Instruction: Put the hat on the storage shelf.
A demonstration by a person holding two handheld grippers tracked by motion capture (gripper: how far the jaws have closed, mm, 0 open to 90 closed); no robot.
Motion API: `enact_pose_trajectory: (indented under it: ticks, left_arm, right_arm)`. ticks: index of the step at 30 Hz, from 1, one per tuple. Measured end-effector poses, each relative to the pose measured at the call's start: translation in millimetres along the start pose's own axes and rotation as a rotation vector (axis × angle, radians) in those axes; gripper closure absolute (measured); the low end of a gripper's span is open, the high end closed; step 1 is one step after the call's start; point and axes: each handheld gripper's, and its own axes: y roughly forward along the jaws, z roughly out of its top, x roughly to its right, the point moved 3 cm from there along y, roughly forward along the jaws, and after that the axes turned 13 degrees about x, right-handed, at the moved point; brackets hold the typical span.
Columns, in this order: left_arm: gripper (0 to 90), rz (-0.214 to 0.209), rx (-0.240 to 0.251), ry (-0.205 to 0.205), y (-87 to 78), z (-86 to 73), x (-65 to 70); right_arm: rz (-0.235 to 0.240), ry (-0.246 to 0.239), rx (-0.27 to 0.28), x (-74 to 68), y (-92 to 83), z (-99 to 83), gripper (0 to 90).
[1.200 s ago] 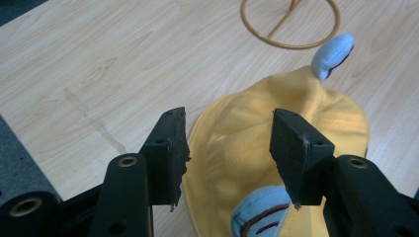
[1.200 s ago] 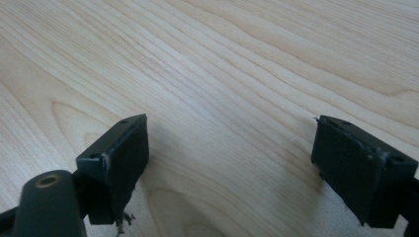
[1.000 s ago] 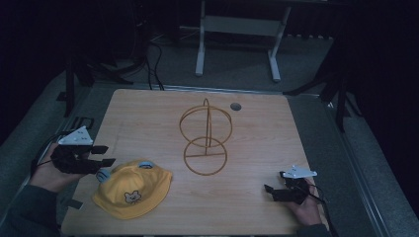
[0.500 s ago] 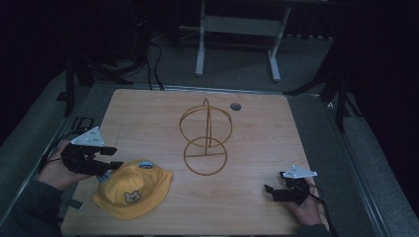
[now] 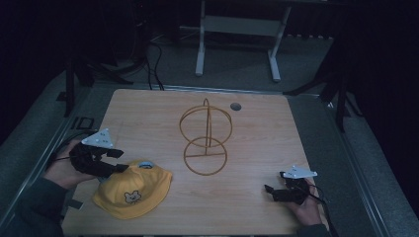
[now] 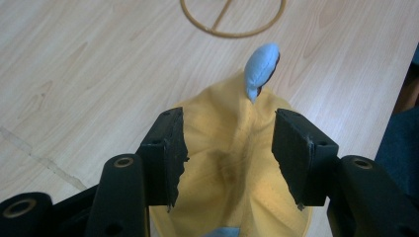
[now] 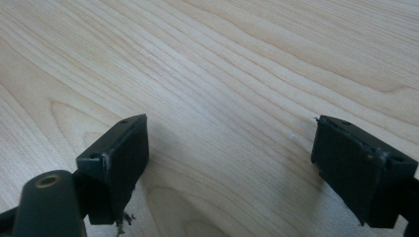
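Note:
A yellow child's hat (image 5: 132,190) with a small animal patch lies at the table's front left, its light blue tab (image 5: 145,165) pointing toward the middle. My left gripper (image 5: 118,161) reaches the hat's left edge. In the left gripper view its jaws stand open on either side of the bunched yellow fabric (image 6: 232,163), with the blue tab (image 6: 261,69) sticking up beyond them. A gold wire stand (image 5: 205,138) of two hoops on a ring base rises at mid table. My right gripper (image 5: 271,190) rests at the front right, open (image 7: 230,148) over bare wood.
The wooden table (image 5: 276,143) has a round cable hole (image 5: 235,106) near its back edge. A grey metal frame (image 5: 237,29) stands on the floor behind it. The wire stand's ring base (image 6: 232,19) lies just past the hat.
My left gripper has moved right and slightly toward the front, from beside the hat to its edge, so the fabric now sits between its jaws. The right gripper has stayed put.

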Motion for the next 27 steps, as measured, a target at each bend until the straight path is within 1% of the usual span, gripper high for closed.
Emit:
enact_pose_trajectory:
  ticks: [5, 8, 10, 11, 13, 19, 20, 21, 27]
  left_arm:
    - [48.4, -0.009, -0.034, 0.000, 5.6, -0.6, -0.5]
    - [49.8, -0.015, -0.046, -0.002, 7.9, -0.8, -0.7]
    - [51.3, -0.039, -0.073, 0.000, 12.5, -0.9, 0.9]
    - [51.3, -0.039, -0.073, 0.000, 12.5, -0.9, 0.9]
    - [51.6, -0.053, -0.082, 0.000, 15.5, -1.0, 2.3]
    - [53.5, -0.060, -0.103, 0.001, 18.9, -2.1, 2.7]
    - [53.5, -0.067, -0.117, 0.002, 20.9, -3.3, 3.3]
    - [55.4, -0.070, -0.126, 0.005, 21.9, -3.8, 3.3]
    - [57.0, -0.076, -0.166, 0.005, 28.0, -7.3, 2.6]
  right_arm:
    - [0.002, 0.000, 0.000, 0.0, -0.2, -0.1, 14.5]
    - [0.002, 0.000, 0.000, 0.0, -0.3, -0.2, 14.5]
    - [0.002, -0.003, 0.000, 0.2, -0.3, -0.3, 14.5]
    - [0.002, -0.003, 0.000, 0.2, -0.3, -0.3, 14.5]
    - [0.002, -0.003, 0.000, 0.2, -0.3, -0.3, 14.5]
    - [0.003, -0.001, -0.001, 0.1, -0.5, -0.3, 14.5]
    - [0.003, -0.002, 0.000, 0.1, -0.5, -0.3, 14.5]
    - [0.003, -0.003, 0.000, 0.1, -0.6, -0.4, 14.5]
    - [0.004, -0.003, -0.001, 0.1, -0.7, -0.4, 14.5]
